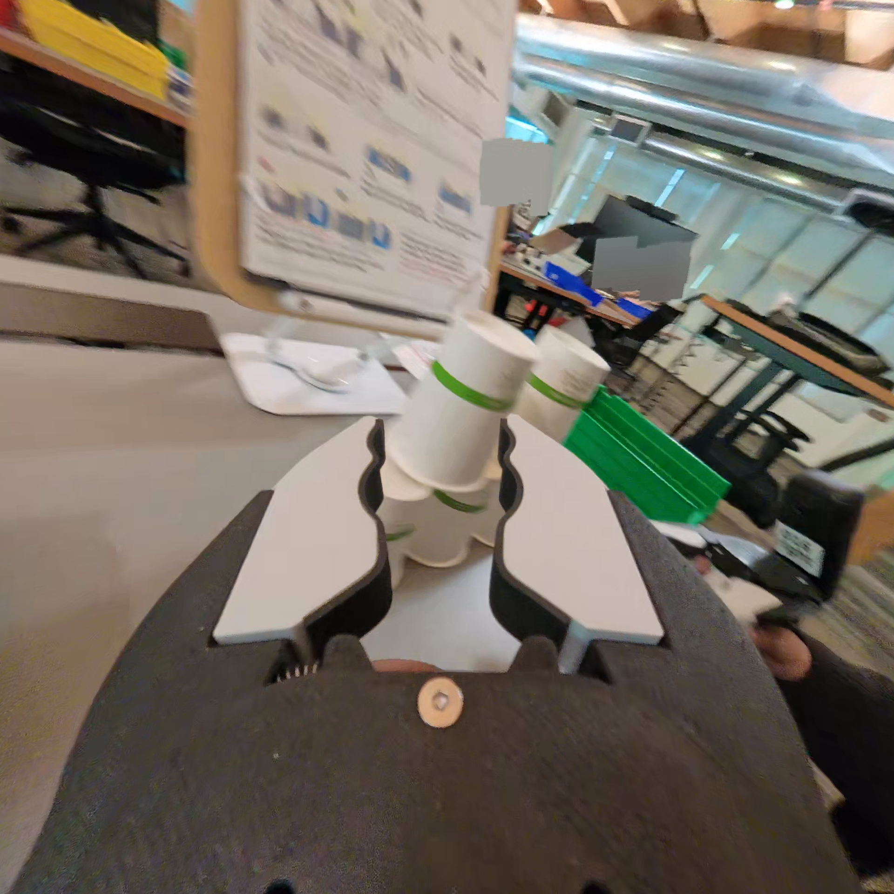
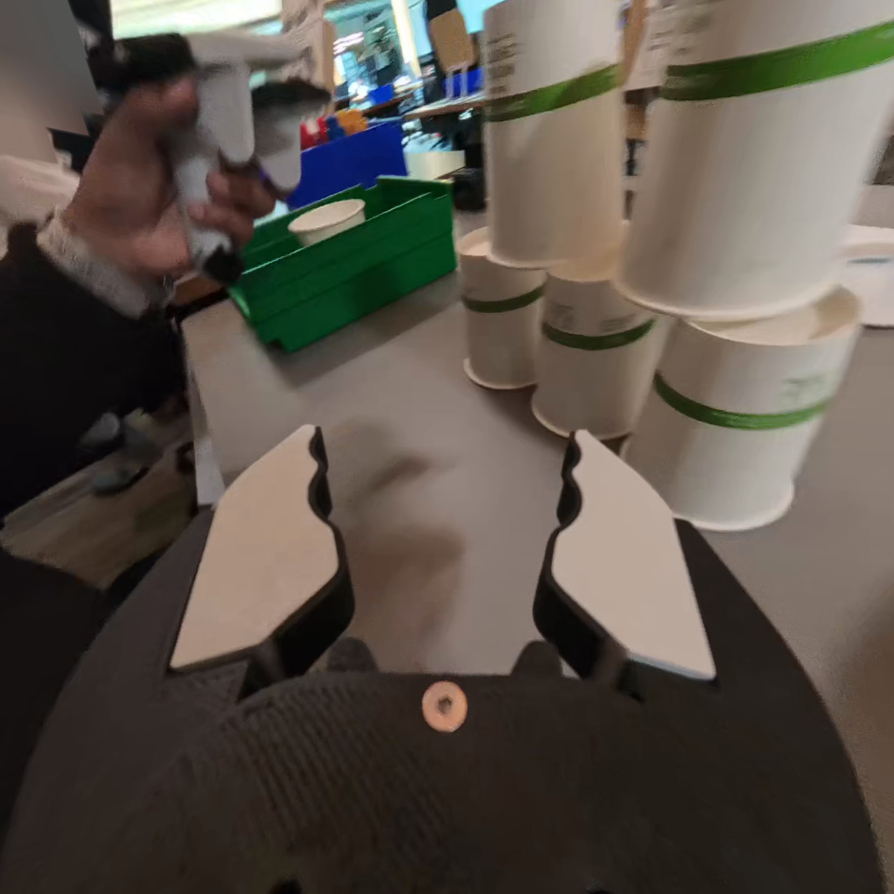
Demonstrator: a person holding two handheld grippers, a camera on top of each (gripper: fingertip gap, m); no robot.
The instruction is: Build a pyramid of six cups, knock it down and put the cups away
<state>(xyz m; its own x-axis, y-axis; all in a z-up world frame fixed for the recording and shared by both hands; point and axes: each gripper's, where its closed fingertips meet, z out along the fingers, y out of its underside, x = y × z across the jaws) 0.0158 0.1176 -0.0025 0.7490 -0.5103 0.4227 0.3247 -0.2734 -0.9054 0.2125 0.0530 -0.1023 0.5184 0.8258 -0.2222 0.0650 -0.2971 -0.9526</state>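
Observation:
My left gripper [image 1: 439, 428] is shut on an upside-down white paper cup with a green band [image 1: 459, 396]. The cup is tilted and its rim rests on upright cups [image 1: 435, 527] below it. A second upside-down cup [image 1: 563, 382] stands just to its right. In the right wrist view the stack shows as three upright cups [image 2: 590, 358] with two upside-down cups [image 2: 551, 145] on top. My right gripper [image 2: 445, 450] is open and empty over the grey table [image 2: 387, 387], left of the stack.
A green bin [image 2: 348, 275] holding one cup [image 2: 329, 222] stands on the table behind the stack; it also shows in the left wrist view [image 1: 643, 464]. A printed sign in a clear stand [image 1: 363, 145] is behind the cups. A person's hand [image 2: 130, 203] holds a white device at the left.

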